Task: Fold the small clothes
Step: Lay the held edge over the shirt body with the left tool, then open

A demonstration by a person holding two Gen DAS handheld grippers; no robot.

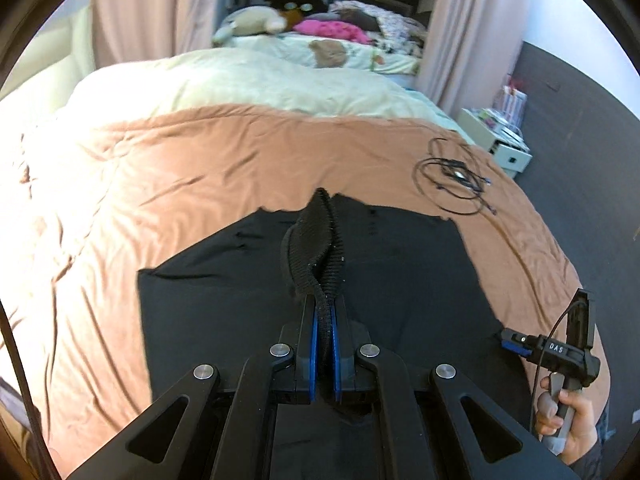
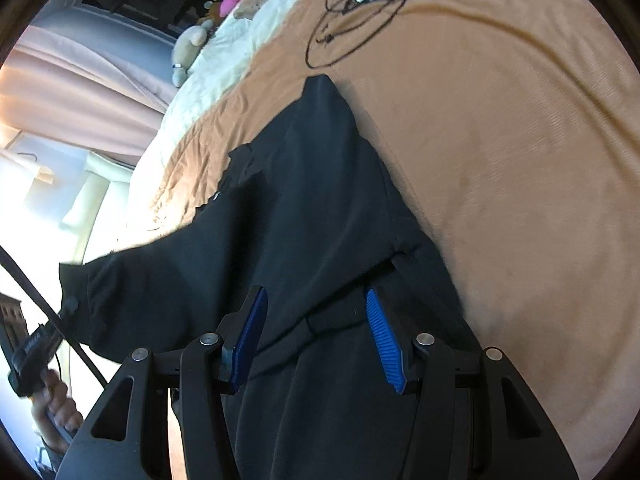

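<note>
left gripper (image 1: 325, 320) jaws clamp black garment's (image 1: 248, 280) ribbed hem; only r wrist view shows right gripper (image 2: 316, 336) jaws apart.

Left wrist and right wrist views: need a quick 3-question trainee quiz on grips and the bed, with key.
1. True or false: the left gripper is shut on the garment's ribbed edge.
2. The right gripper is: A) shut on the garment, B) open above it, C) holding the cables.
3. What colour is the blanket under the garment?

Key: 1 true; 2 B; 3 orange-brown.
</note>
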